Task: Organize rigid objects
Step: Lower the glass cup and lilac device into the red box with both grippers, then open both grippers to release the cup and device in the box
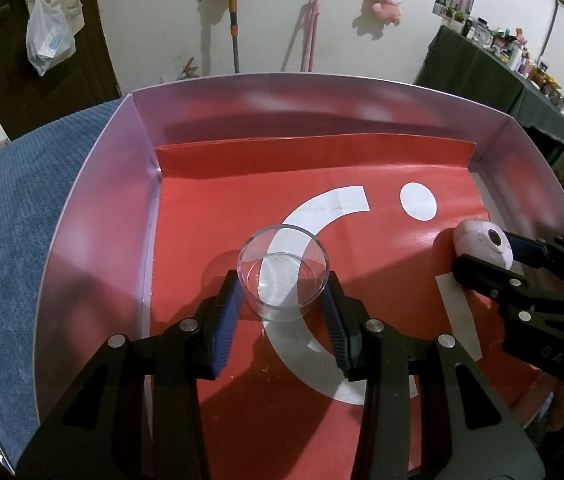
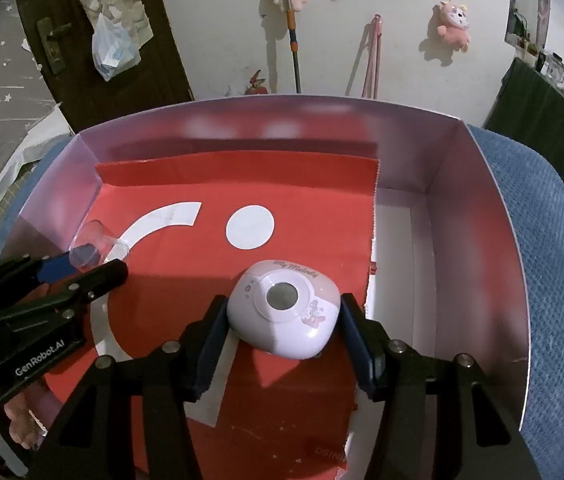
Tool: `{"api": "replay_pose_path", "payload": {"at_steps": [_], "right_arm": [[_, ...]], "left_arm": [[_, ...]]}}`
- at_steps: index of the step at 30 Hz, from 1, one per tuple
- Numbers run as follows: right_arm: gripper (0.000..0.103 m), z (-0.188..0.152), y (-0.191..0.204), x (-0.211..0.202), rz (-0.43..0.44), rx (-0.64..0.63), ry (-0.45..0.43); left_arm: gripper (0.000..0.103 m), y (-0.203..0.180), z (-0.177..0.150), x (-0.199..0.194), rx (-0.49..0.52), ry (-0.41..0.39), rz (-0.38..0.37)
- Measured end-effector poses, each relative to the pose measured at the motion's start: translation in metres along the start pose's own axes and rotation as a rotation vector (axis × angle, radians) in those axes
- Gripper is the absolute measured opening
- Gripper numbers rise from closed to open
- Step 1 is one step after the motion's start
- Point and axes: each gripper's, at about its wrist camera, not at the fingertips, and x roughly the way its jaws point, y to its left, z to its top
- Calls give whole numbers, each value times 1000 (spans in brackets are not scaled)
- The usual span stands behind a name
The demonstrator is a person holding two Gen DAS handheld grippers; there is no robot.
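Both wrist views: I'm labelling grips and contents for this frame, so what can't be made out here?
- Left wrist view: whether the clear cup holds liquid; the glass is see-through and glare hides it.
- Right wrist view: the pink gadget's underside faces the red liner; whether it rests there or is lifted is unclear.
- Right wrist view: the cup is mostly hidden behind the left gripper.

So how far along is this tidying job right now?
Both items are already inside the box, over its red liner. In hand: the left gripper clamps a clear glass cup, and the right gripper brackets a small pink-white gadget, pads at its sides. Left, apparently: letting go of both. No other loose items show.
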Motion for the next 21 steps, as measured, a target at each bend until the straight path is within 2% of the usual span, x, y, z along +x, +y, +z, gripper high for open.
{"api": "replay_pose_path", "payload": {"at_steps": [5,6,7,18,21], "right_arm": [[60,0,0,0,3,0,0],[60,1,-1,-1,7,1,-1],[62,0,-1,-1,9,1,-1],[65,-2,3,-6,13,1,-18],[68,-2,5,-13,7,-5,-34]], "left_arm": [[43,-2,0,0,9,4,6],[51,-3,0,1,15,8,14],[55,-4,0,1,19,13,25],[56,-9,-5,-4,6,2,48],[65,-11,-6,-10,16,-18,66]]}}
